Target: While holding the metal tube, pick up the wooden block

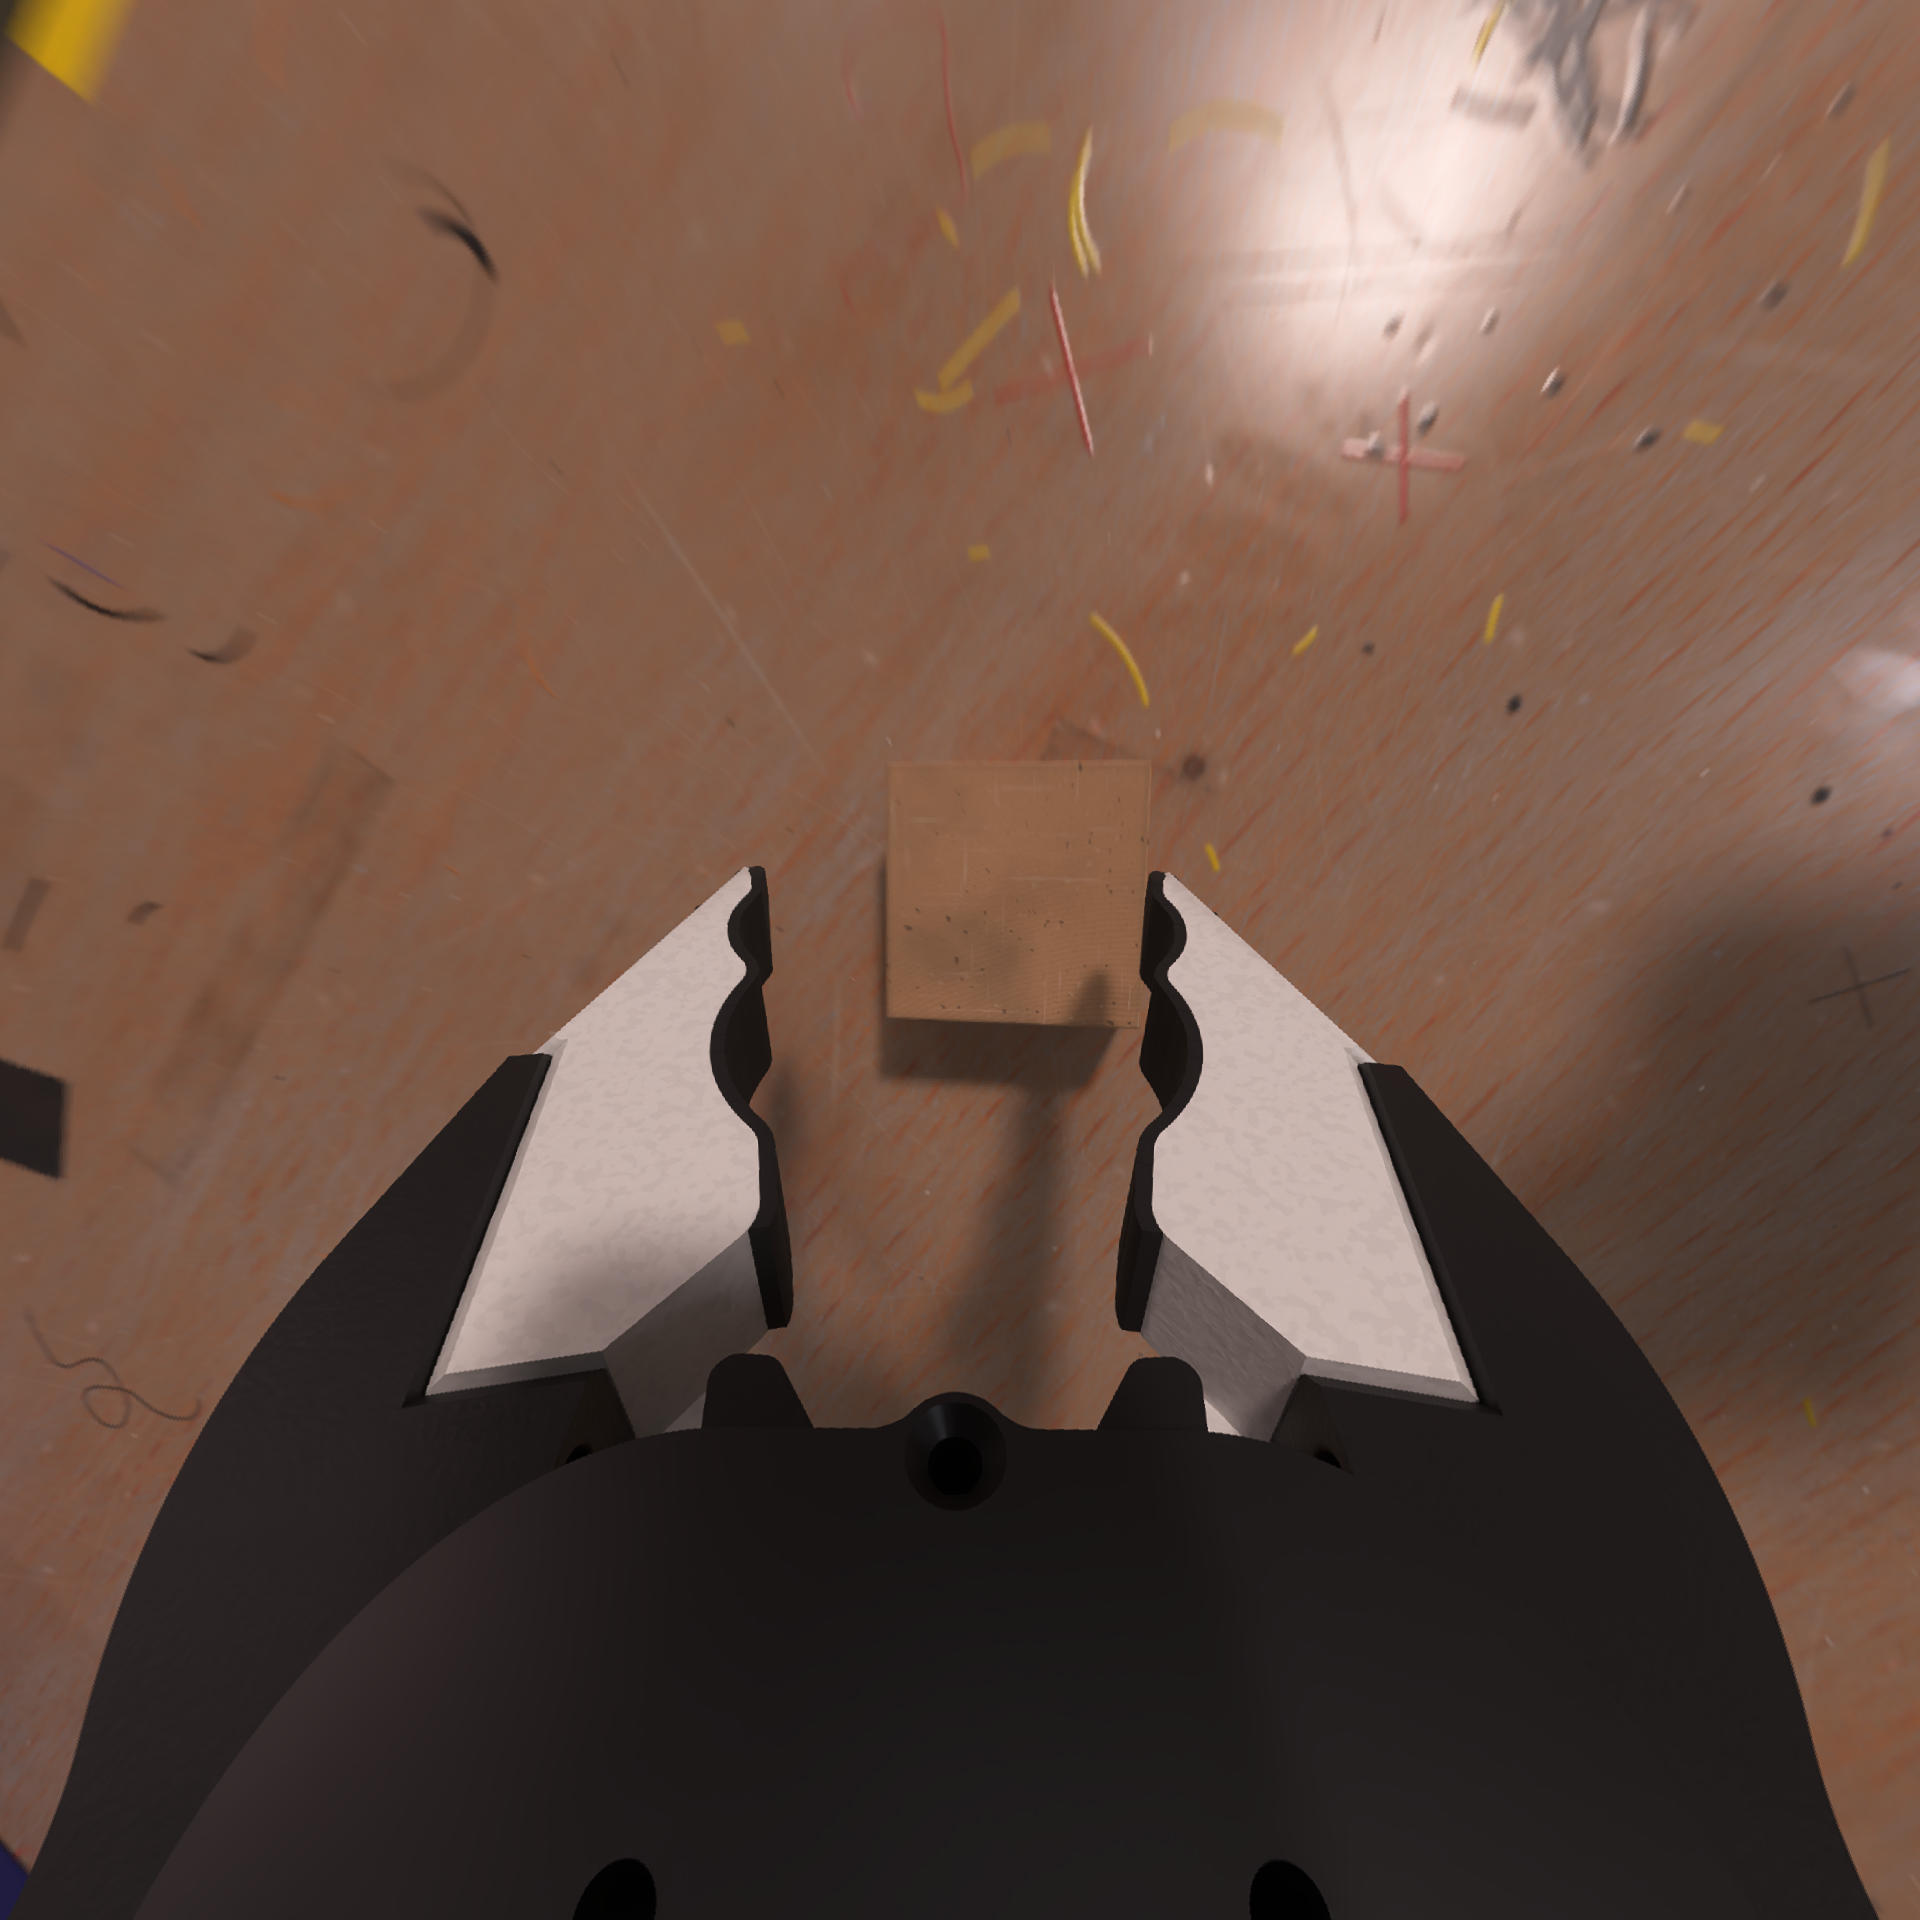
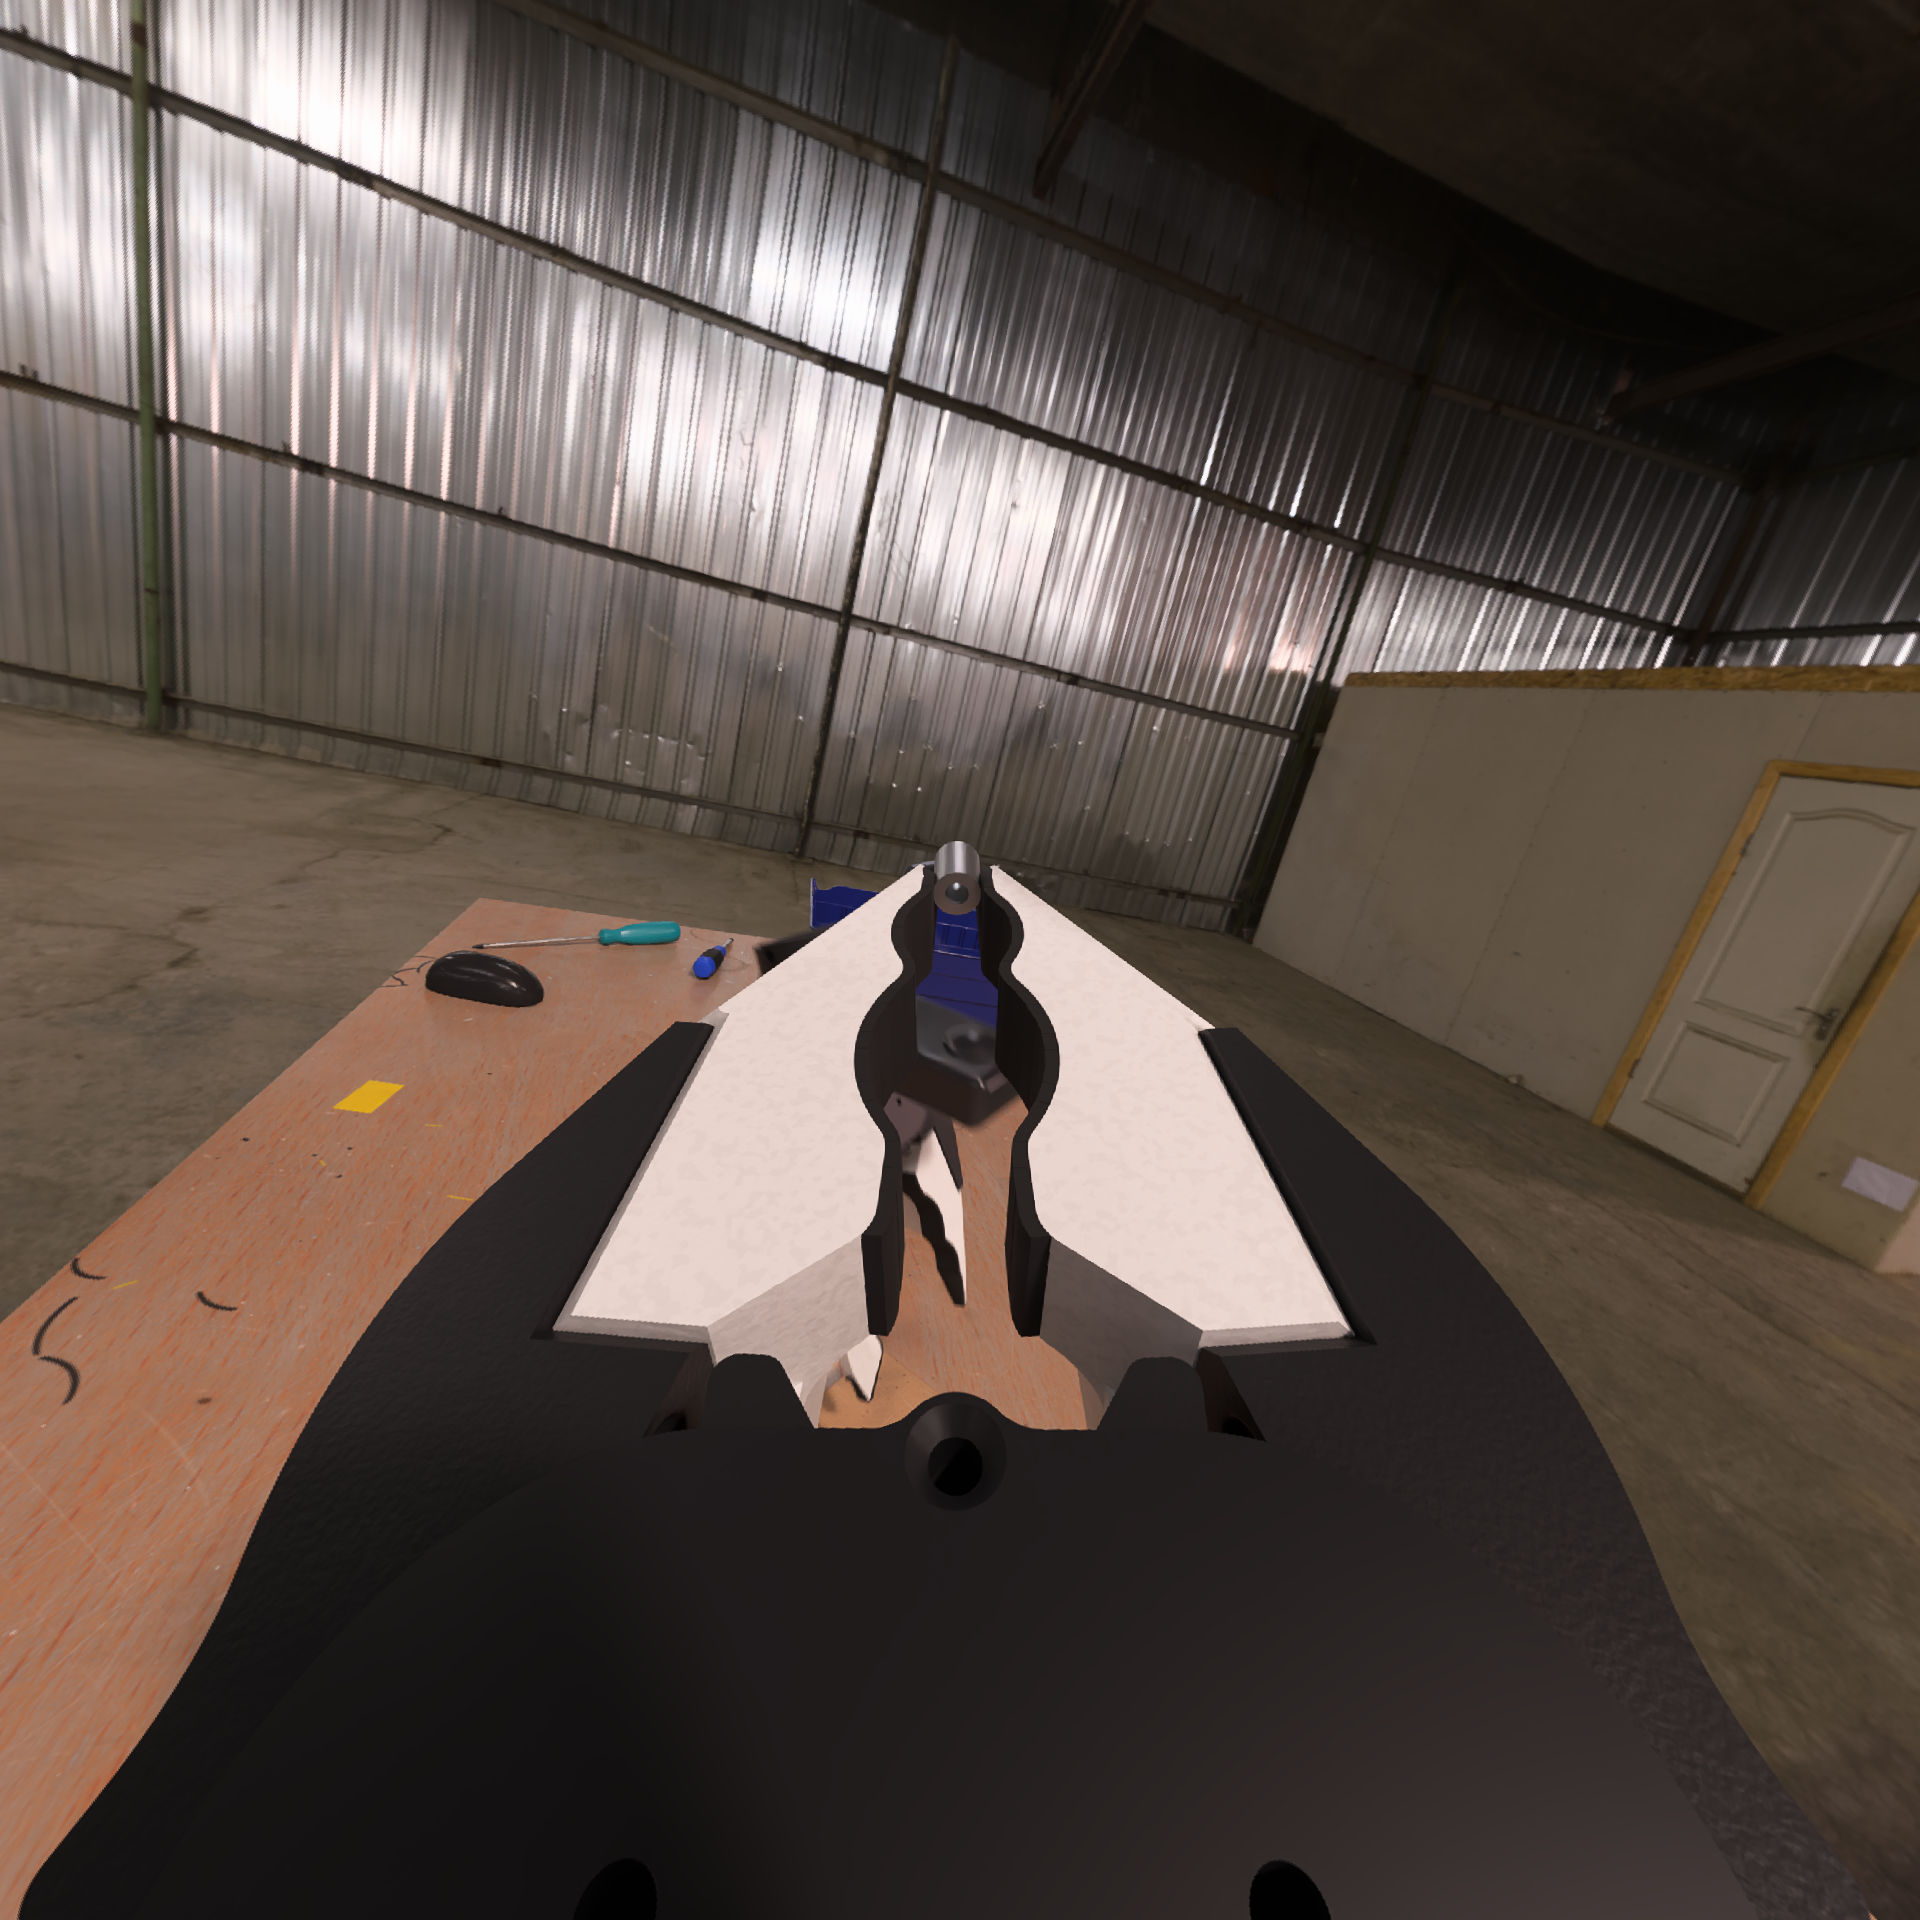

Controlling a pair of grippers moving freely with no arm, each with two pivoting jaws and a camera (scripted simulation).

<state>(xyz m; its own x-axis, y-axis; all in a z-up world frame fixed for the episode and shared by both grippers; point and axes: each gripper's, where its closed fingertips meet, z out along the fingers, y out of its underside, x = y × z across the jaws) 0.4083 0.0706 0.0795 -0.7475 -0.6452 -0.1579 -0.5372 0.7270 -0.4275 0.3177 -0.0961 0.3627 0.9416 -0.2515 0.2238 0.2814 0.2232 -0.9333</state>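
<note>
- Two tools in play, both with black bodies and white, grainy-faced fingers edged by black scalloped pads.
- Left tool [image 1: 956, 883]: points down at the worktop [image 1: 520, 520], jaws spread wide, nothing between them.
- Wooden block [image 1: 1016, 894]: pale tan, square top face, flat, speckled with dark dots and faint pale scratch lines. It lies on the worktop between the left tool's fingertips, apart from the left fingertip, its right edge just beside the right one; contact there cannot be told. Soft shadow falls off its near edge.
- Worktop around the block: reddish-brown plywood with fine diagonal grain, strewn with yellow and red curled streaks, dark dots and black arc marks; bright glare patch beyond the block to the right.
- Right tool [image 2: 956, 885]: jaws drawn nearly together, clamped on the metal tube [image 2: 957, 871] at the very tips.
- Metal tube: short grey cylinder, smooth and shiny, seen end-on with a dark bore.
- Left of the tube, on the worktop: teal-handled screwdriver [image 2: 623, 935] with a thin steel shaft, a stubby blue-handled screwdriver [image 2: 711, 958], a glossy black computer mouse [image 2: 485, 979], nearer still a yellow tape rectangle [image 2: 368, 1096].
- Behind the tube: a blue object [image 2: 836, 902], mostly hidden, and a corrugated metal wall [image 2: 623, 468].
</note>
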